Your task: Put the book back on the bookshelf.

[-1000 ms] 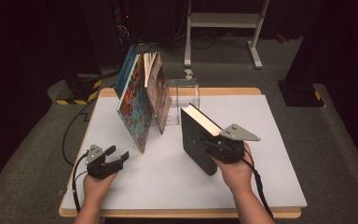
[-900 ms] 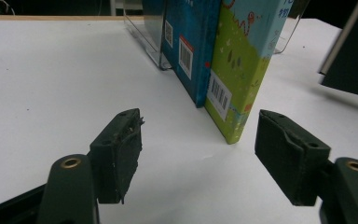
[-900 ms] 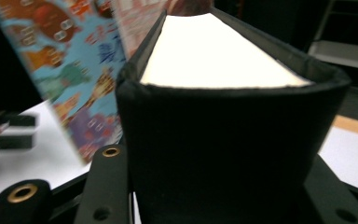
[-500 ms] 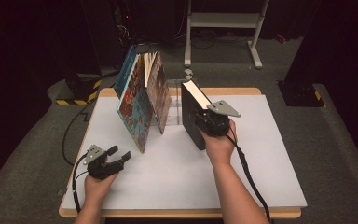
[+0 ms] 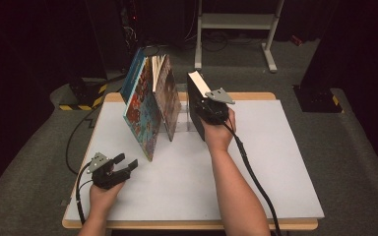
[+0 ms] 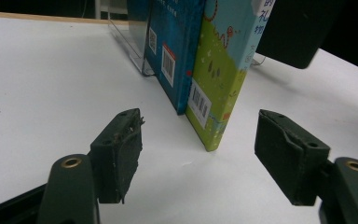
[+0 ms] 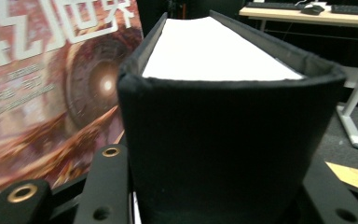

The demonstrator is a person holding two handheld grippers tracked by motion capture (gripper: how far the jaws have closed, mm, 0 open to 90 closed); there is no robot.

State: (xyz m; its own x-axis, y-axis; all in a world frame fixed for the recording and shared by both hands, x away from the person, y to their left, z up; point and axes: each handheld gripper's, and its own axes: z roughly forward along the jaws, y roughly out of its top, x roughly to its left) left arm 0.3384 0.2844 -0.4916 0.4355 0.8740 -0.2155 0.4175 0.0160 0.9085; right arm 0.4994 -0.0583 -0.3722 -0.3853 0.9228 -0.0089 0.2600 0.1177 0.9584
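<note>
Clamped on the spine of the thick black book (image 5: 197, 101), the right gripper (image 5: 210, 109) is holding it upright in the upper middle of the high view, white page edges facing up, just right of the clear plastic bookend (image 5: 183, 118) and the leaning picture books (image 5: 150, 105). In the right gripper view the black spine (image 7: 223, 140) is sitting squarely between the jaws, with the reddish cover (image 7: 51, 79) close on the left. At the lower left of the high view the left gripper (image 5: 123, 166) is resting on the white table (image 5: 275, 162), jaws standing open with nothing between them — the left gripper view is looking past them at the barcoded book backs (image 6: 200, 70). Compared with a second ago, the black book is sitting farther up the frame and closer to the row; the left hand is lying where it was. Risk, as I judge it: the book's corner nudging the leaning books or the bookend and toppling the row — or the heavy volume pivoting in a spine-only grip.
</note>
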